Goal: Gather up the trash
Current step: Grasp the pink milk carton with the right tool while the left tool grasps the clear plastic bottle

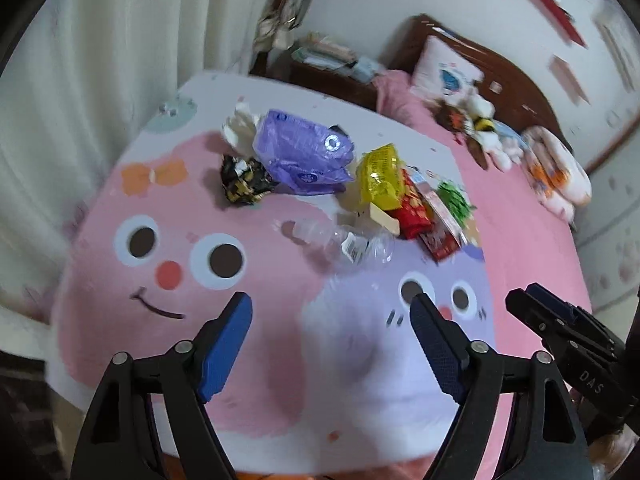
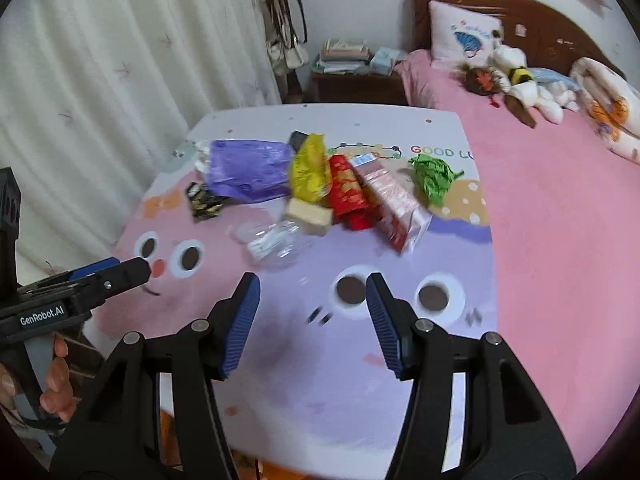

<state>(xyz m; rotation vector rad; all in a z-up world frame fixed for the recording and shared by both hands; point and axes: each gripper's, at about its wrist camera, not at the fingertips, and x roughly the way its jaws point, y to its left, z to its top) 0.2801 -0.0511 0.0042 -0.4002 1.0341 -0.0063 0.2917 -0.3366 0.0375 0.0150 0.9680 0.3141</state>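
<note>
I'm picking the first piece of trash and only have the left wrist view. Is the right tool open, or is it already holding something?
Observer: The right tool is open and empty, over the purple face on the table cover.
Operator: From here the green wrapper looks tucked behind the red carton. Is it?
Observer: No. The green wrapper lies to the right of the red carton, with a strip of cover showing between them.

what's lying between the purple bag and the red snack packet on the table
A yellow wrapper sits between the purple bag and the red snack packet, clearest in the right wrist view.
</note>
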